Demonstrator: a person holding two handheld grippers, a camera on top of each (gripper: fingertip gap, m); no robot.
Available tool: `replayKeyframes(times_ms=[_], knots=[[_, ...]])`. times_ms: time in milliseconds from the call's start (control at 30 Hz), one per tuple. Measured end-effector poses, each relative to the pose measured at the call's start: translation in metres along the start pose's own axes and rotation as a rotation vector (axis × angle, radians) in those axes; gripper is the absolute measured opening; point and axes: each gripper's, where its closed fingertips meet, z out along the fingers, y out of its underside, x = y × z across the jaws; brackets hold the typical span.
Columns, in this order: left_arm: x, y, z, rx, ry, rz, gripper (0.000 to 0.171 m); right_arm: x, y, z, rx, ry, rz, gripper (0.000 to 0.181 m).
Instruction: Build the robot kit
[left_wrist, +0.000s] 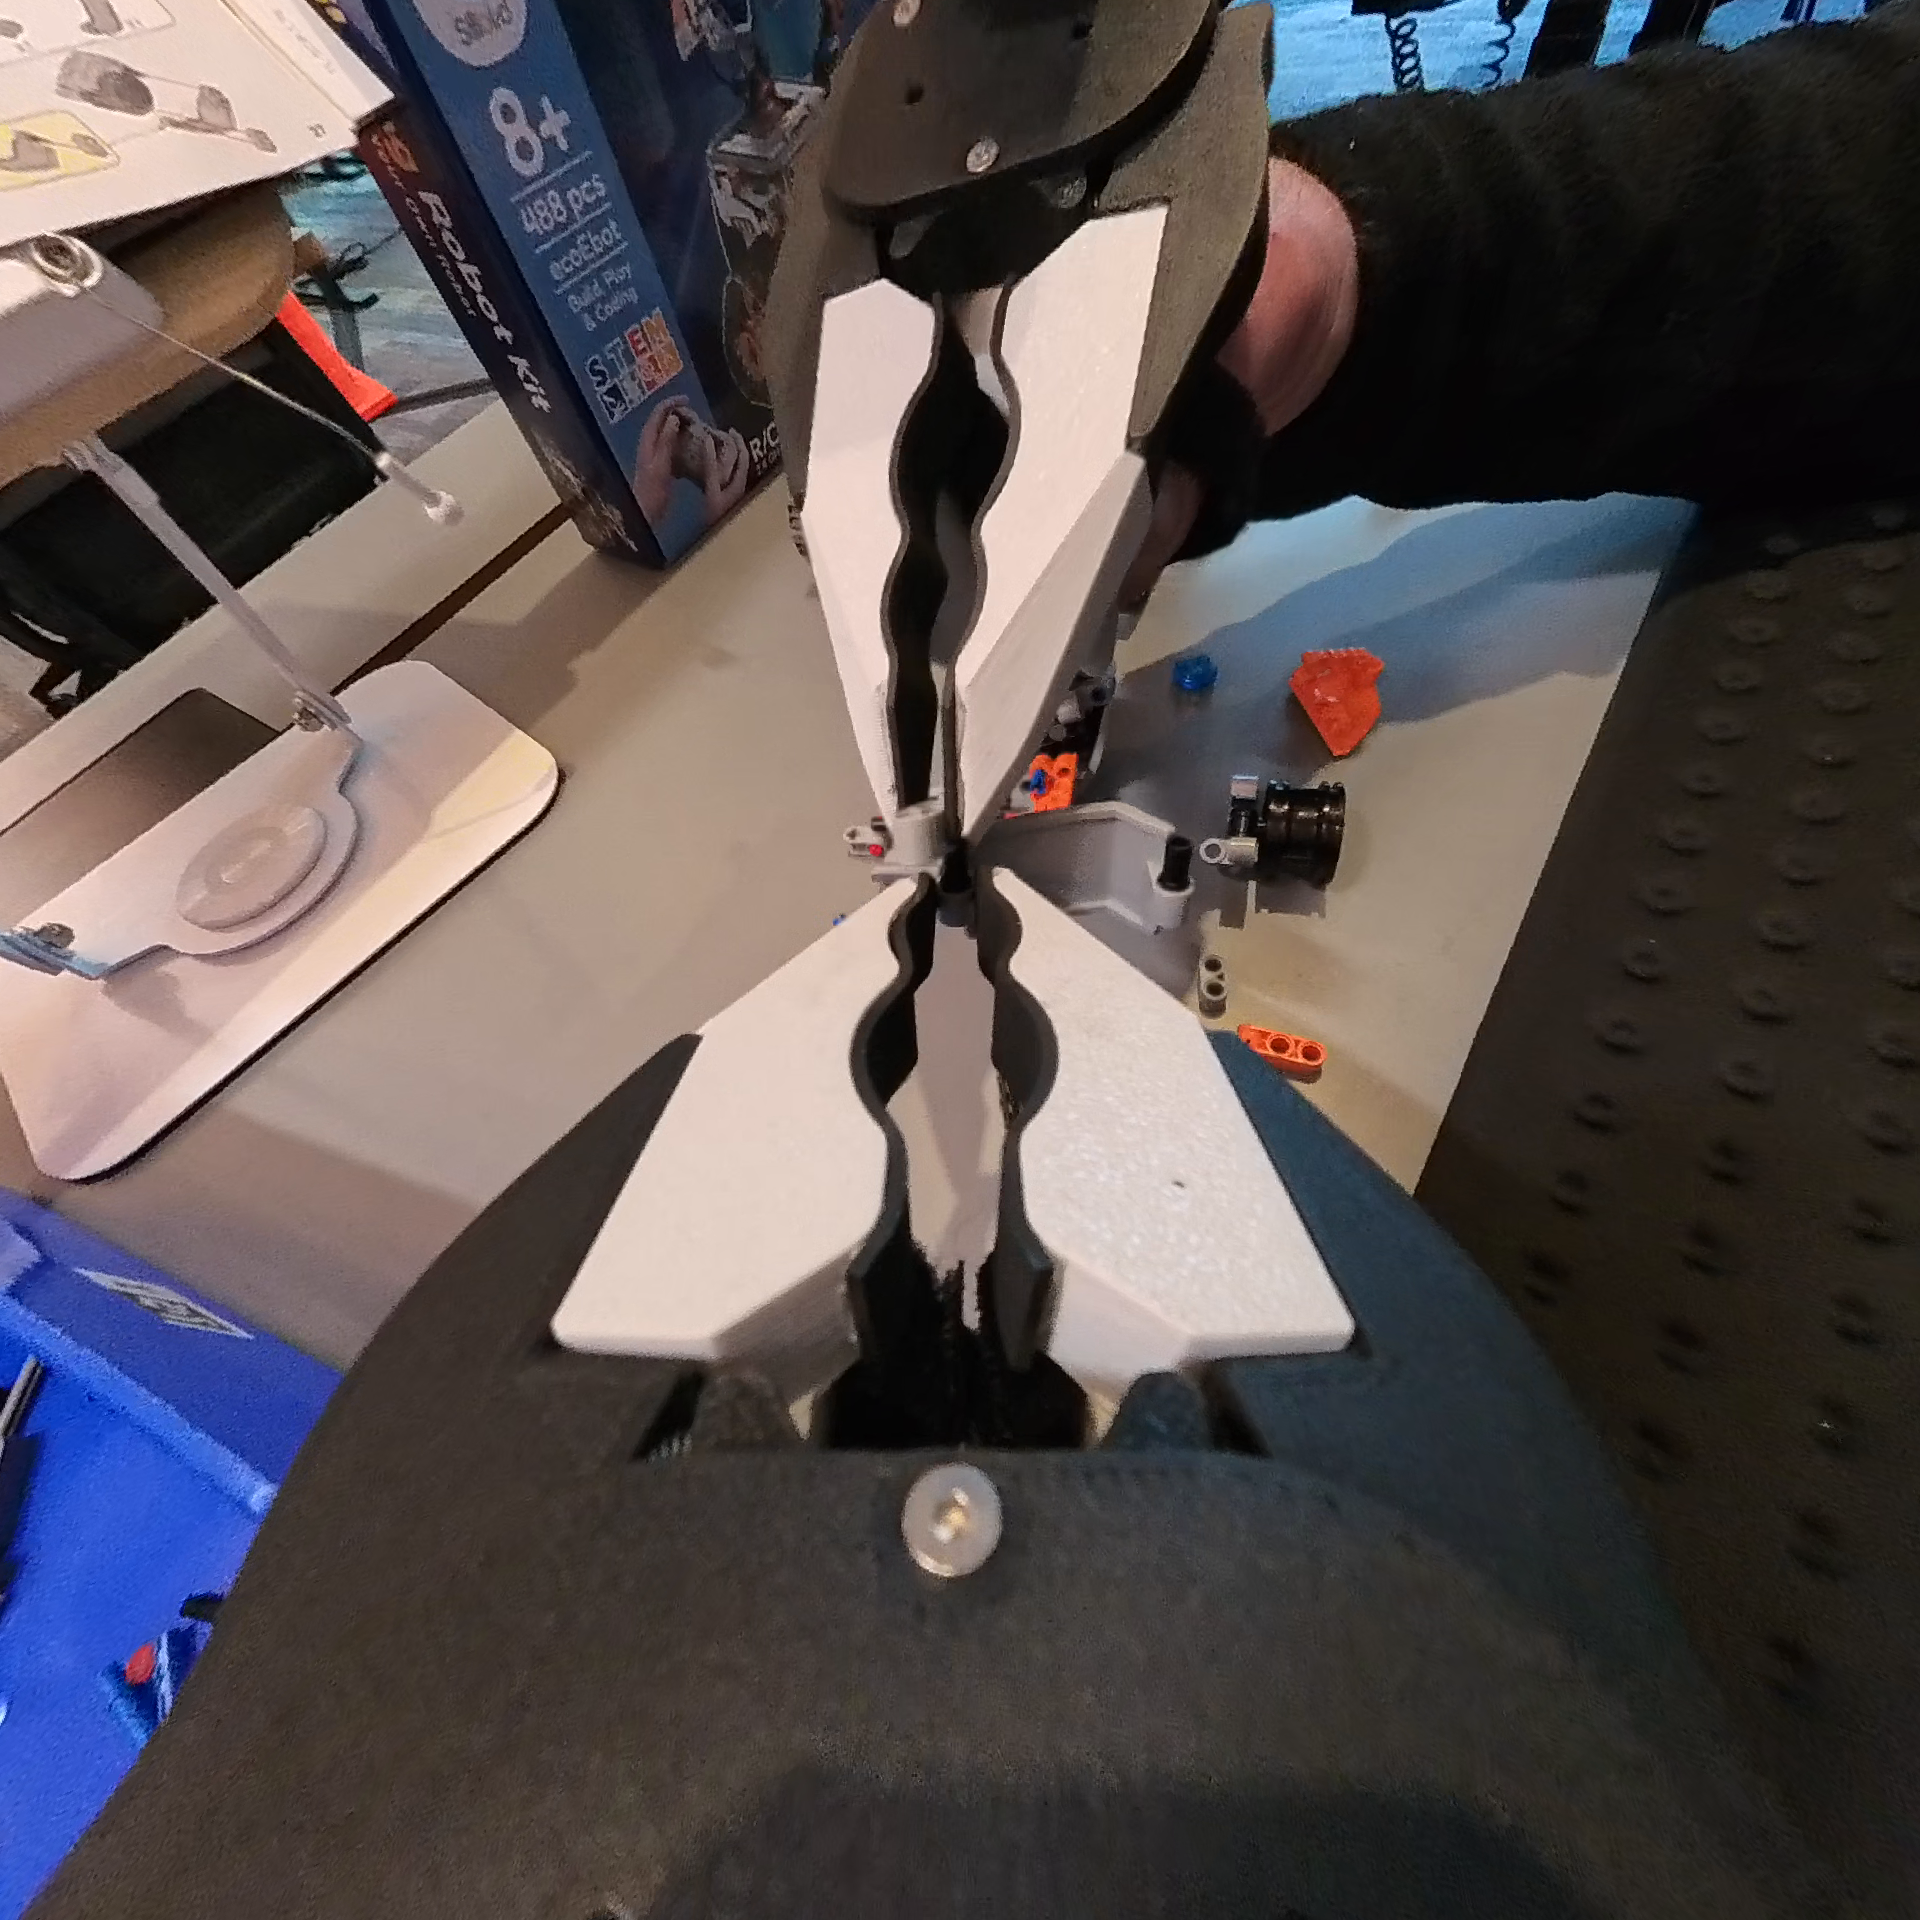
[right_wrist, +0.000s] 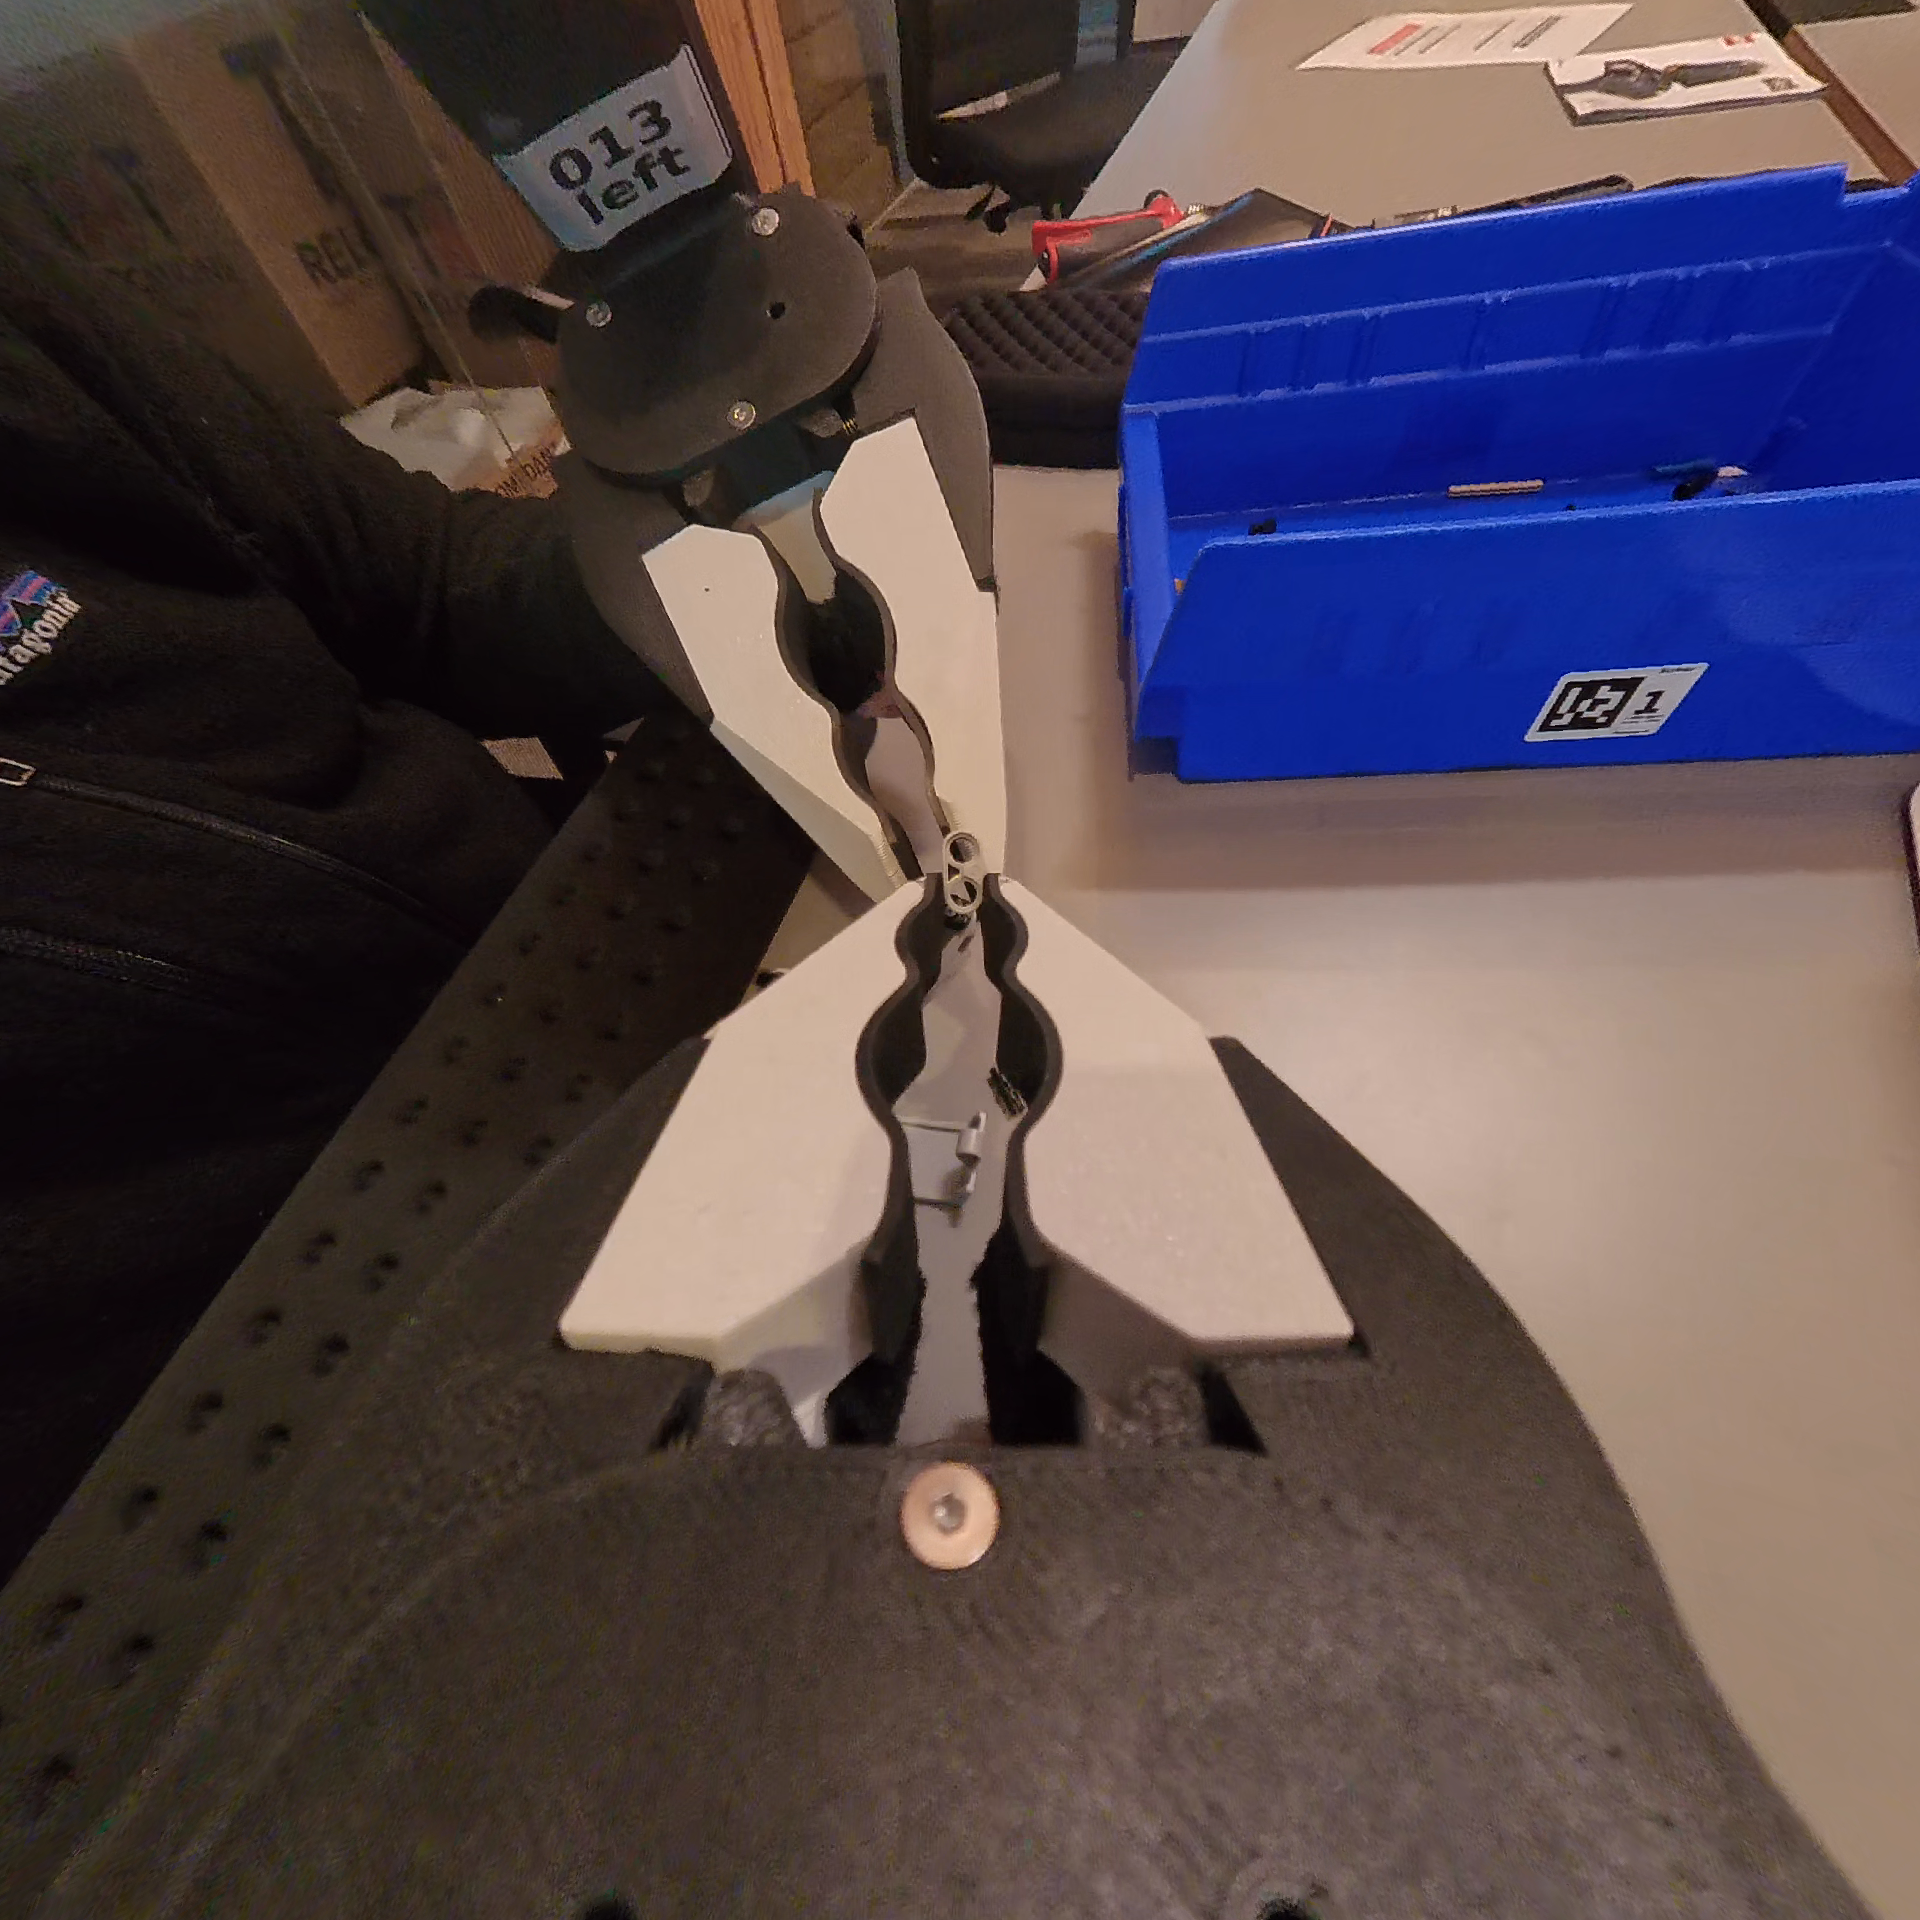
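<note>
Grey table (left_wrist: 644, 727) with surrounding items.
A blue kit box (left_wrist: 561, 270) stands behind a white stand base (left_wrist: 312, 862); orange piece (left_wrist: 1338, 696), black wheel (left_wrist: 1299, 831) and orange beam (left_wrist: 1283, 1046) lie apart; a blue bin (right_wrist: 1507, 582) sits beside a perforated black mat (right_wrist: 436, 1091).

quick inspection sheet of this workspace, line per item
surface: grey table, mostly bare in the right wrist view
job's things: small grey connector piece pinched at both grippers' tips, with a black pin in it; same piece in the right wrist view
clutter: orange wedge brick, black wheel hub, orange holed beam, grey curved panel
grippers: left gripper and right gripper meet tip to tip, both shut
cables: thin wire by the white stand base
surroundings: blue plastic bin, blue kit box, black dimpled foam mat
</note>
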Motion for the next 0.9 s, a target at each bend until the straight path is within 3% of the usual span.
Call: replayKeyframes(times_ms=[400, 900], knots=[[-0.001, -0.006, -0.004, 0.060, 0.029, -0.048, 0.005, 0.000, -0.007, -0.003, 0.067, -0.035, 0.050, 0.004], [0.006, 0.003, 0.000, 0.035, 0.087, -0.082, 0.003, -0.005, 0.004, 0.003, -0.054, 0.024, -0.082, 0.004]])
